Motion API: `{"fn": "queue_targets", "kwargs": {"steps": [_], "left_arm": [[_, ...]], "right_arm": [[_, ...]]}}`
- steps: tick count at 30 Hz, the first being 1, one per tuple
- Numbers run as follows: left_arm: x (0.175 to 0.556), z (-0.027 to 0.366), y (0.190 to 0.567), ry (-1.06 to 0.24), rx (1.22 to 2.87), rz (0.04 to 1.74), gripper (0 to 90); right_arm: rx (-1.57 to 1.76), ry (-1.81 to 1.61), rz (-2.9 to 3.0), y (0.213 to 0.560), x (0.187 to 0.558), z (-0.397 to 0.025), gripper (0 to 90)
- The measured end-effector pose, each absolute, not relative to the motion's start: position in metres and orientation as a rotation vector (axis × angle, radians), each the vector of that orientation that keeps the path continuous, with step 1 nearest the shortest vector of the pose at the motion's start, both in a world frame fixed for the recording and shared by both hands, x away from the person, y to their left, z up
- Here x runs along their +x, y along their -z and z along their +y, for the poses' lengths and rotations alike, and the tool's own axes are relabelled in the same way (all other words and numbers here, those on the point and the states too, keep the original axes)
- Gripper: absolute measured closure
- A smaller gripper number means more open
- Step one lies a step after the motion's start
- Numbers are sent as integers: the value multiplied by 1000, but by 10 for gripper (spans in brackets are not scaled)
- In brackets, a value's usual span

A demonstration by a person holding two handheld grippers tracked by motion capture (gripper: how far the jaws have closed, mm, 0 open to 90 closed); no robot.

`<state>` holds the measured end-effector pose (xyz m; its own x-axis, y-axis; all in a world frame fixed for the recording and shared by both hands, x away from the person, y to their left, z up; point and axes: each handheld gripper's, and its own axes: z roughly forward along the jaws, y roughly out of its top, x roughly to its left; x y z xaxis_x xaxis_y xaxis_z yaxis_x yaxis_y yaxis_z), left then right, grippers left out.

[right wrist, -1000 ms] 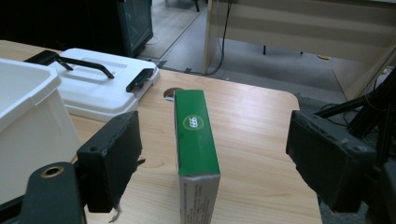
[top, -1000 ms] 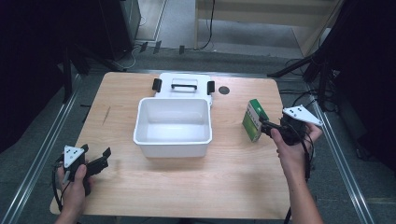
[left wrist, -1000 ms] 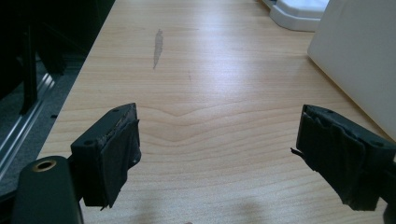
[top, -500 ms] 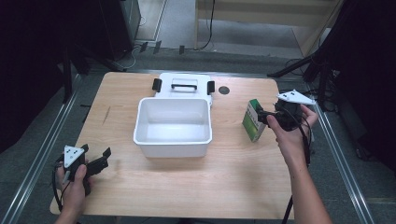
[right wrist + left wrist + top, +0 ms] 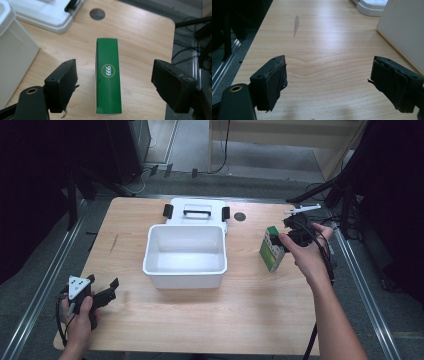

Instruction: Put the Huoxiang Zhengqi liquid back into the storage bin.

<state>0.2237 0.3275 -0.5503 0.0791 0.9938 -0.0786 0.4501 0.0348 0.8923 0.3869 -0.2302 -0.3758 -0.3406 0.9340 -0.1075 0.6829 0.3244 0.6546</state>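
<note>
Right gripper [image 5: 113, 85], jaws wide apart, straddles the upright green carton [image 5: 108, 75] standing right of the white bin [image 5: 185, 255]. Centre it btwn pads, close gently on broad faces. Left gripper [image 5: 102, 295] idle, agape, near-left.

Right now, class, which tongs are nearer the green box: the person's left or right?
Right. The right tongs sit open directly over the green box, one jaw on each side. The left tongs are at the table's near left corner, beyond the white tub.
</note>
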Motion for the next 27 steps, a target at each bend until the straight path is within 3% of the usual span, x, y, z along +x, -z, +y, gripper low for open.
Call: {"fn": "queue_targets", "kwargs": {"steps": [20, 27], "left_arm": [[224, 328, 550, -835, 1533, 1494, 140], [225, 328, 551, -833, 1526, 1495, 140]], "right_arm": [[1579, -290, 2397, 363, 428, -209, 260], [1660, -122, 2470, 355, 448, -201, 338]]}}
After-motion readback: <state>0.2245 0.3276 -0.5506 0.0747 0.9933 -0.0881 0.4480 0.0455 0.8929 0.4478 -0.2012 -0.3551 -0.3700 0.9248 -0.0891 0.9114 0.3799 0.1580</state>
